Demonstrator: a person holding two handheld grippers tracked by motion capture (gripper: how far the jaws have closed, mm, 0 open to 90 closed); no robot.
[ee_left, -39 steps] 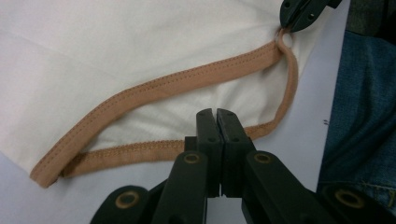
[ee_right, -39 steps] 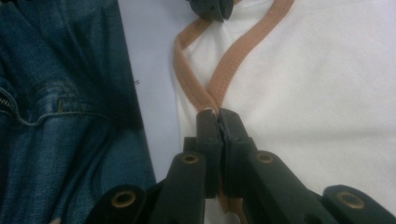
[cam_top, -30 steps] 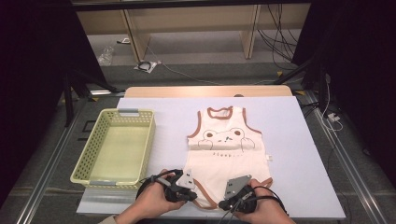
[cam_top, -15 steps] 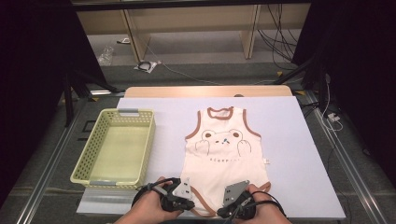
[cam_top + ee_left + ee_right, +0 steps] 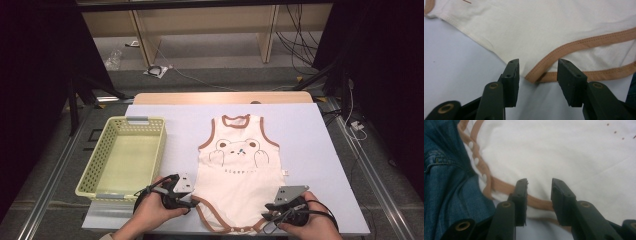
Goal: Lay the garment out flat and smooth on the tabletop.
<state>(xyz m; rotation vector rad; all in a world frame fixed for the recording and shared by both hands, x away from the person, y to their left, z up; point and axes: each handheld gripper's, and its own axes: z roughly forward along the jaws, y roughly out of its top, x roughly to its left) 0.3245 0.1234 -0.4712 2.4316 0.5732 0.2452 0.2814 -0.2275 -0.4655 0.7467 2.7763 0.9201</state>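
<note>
cream baby bodysuit (image 5: 237,172) lies flat on the pale table (image 5: 310,135), front side up, bear print showing. long axis runs near to far: neck opening at the far end, snap crotch at the near edge by the person. brown trim at neck, armholes and leg openings. it sits right of centre, well apart from the yellow-green basket (image 5: 122,157), which stands at the table's left.

left gripper (image 5: 189,201) rests at the near-left leg opening, just beside the brown trim. in the left gripper view the bodysuit (image 5: 544,32) spreads ahead of the left gripper (image 5: 537,75); jaws have just been opening and now stand apart, with the trim's corner lying between them on the table, pads not pressing it.

right gripper (image 5: 270,214) is at the near-right leg opening, pointing in toward the garment. in the right gripper view the right gripper (image 5: 539,195) has jaws that have just been opening too; they stand apart over cloth (image 5: 564,155) and the brown trim, no clamp visible. white snaps line the trim at upper left, next to a blue denim sleeve (image 5: 446,182).

both hands low at the near table edge, one on each side of the crotch end.
</note>
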